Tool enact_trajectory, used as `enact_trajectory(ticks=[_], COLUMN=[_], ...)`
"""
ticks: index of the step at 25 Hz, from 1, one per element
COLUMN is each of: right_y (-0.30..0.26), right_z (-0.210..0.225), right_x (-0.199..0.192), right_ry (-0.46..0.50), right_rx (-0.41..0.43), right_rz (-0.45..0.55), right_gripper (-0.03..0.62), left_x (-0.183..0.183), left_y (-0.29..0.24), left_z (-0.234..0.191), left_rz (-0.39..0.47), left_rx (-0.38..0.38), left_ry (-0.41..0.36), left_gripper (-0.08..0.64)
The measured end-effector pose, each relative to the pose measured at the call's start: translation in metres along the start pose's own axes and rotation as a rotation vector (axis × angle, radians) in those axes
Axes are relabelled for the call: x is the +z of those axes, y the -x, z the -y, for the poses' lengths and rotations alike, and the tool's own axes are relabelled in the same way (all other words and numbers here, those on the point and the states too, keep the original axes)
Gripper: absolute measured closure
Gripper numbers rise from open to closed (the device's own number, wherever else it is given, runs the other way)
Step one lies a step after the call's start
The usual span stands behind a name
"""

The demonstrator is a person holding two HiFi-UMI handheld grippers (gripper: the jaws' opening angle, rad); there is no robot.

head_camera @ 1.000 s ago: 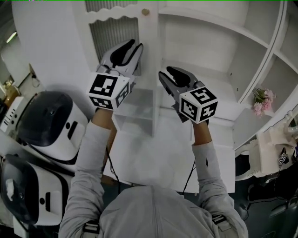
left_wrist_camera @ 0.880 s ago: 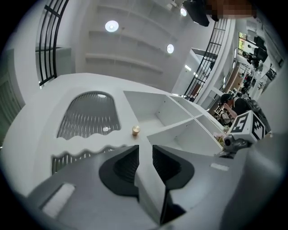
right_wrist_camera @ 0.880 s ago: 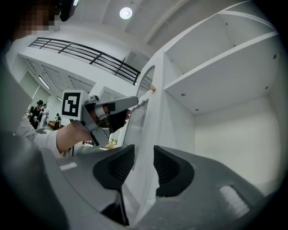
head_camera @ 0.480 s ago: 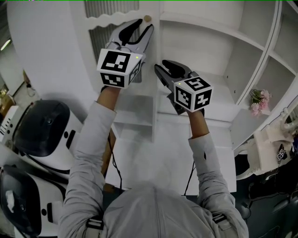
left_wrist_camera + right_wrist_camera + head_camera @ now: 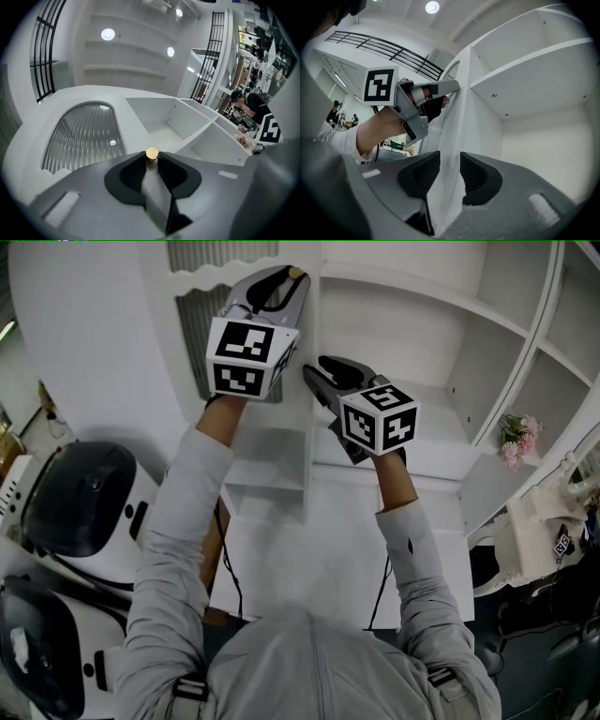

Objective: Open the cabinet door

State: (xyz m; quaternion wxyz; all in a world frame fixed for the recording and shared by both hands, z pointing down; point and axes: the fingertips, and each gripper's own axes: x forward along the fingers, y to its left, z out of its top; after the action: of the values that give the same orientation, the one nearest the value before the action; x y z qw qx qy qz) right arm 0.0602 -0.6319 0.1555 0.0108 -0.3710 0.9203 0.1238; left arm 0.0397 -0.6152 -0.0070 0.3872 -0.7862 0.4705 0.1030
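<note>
The white cabinet door [image 5: 159,324] has a ribbed glass panel [image 5: 82,136] and a small gold knob [image 5: 297,274] near its right edge. My left gripper [image 5: 287,279] is raised to that knob. Its jaws have just been closing, and the knob [image 5: 152,153] now sits gripped between the fingertips of the left gripper [image 5: 151,158]. My right gripper [image 5: 315,373] hovers lower, just right of the door's edge [image 5: 461,122]. The jaws of the right gripper [image 5: 450,164] stand slightly apart and hold nothing. In the right gripper view, the left gripper [image 5: 440,91] shows against the door.
Open white shelves [image 5: 422,306] fill the cabinet to the right of the door. Pink flowers [image 5: 520,442] sit on a lower shelf at the far right. Rounded white-and-black machines [image 5: 89,502] stand at the left. A low white shelf unit [image 5: 267,474] lies below the grippers.
My left gripper has risen from below the glass panel to the knob, and its jaws have closed round it. The right gripper has shifted slightly up and left toward the door's edge.
</note>
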Motion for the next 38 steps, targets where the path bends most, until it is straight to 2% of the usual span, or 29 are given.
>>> enact_trajectory(ticks=[9, 13, 21, 29, 38], right_y=[0.000, 0.000, 0.005, 0.013, 0.011], right_z=[0.000, -0.003, -0.013, -0.024, -0.026], right_x=[-0.001, 0.001, 0.002, 0.006, 0.005], right_ry=[0.010, 0.005, 0.028, 0.047, -0.085], right_rx=[0.000, -0.004, -0.013, -0.021, -0.044], right_rz=[-0.026, -0.021, -0.046, -0.074, -0.040], right_gripper=[0.459, 0.490, 0.503, 0.491, 0.489], left_x=[0.006, 0.008, 0.013, 0.024, 0.026], left_y=[0.006, 0.010, 0.019, 0.030, 0.034], left_z=[-0.001, 0.002, 0.001, 0.001, 0.001], left_rz=[0.000, 0.005, 0.011, 0.015, 0.017], left_rx=[-0.025, -0.038, -0.060, -0.091, -0.116], left_ry=[0.040, 0.044, 0.069, 0.088, 0.120], left_gripper=[0.466, 0.466, 0.465, 0.466, 0.466])
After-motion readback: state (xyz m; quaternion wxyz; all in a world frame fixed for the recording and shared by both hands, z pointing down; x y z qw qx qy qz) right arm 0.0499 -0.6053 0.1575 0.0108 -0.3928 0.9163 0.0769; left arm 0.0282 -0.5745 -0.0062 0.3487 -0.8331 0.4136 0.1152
